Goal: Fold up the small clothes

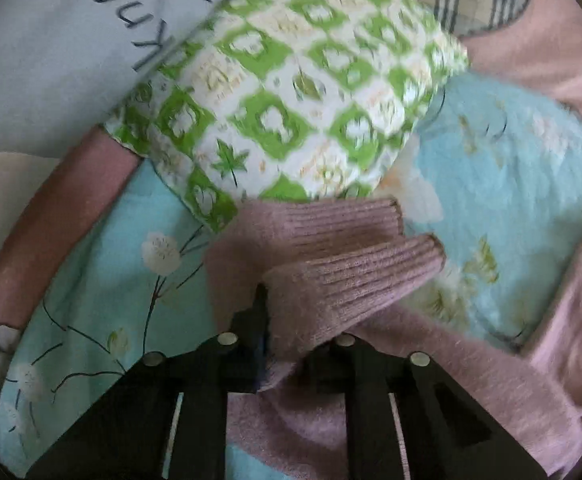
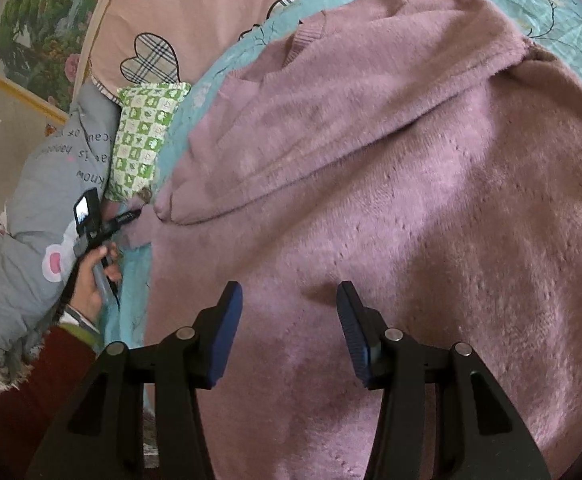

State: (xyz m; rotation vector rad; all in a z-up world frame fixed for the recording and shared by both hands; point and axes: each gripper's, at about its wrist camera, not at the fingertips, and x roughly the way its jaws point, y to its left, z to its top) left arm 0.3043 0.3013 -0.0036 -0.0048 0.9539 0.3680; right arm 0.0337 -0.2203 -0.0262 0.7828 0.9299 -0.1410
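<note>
A mauve sweater (image 2: pixel 371 184) lies spread on a turquoise floral sheet (image 1: pixel 103 280), one sleeve pinched by the left gripper (image 1: pixel 287 320)

The left gripper is clenched on the ribbed cuff (image 1: pixel 355 268) of a sleeve, beside a green-and-white checked pillow (image 1: pixel 283 92). The right gripper (image 2: pixel 289 336) hovers over the sweater's body, its blue-padded jaws spread and holding nothing. The sweater's far sleeve is folded across the chest. Bare sheet shows along the sweater's left and top edges; a grey printed quilt (image 2: pixel 31 200) and a pink pillow (image 2: pixel 195 8) crowd the left side
</note>
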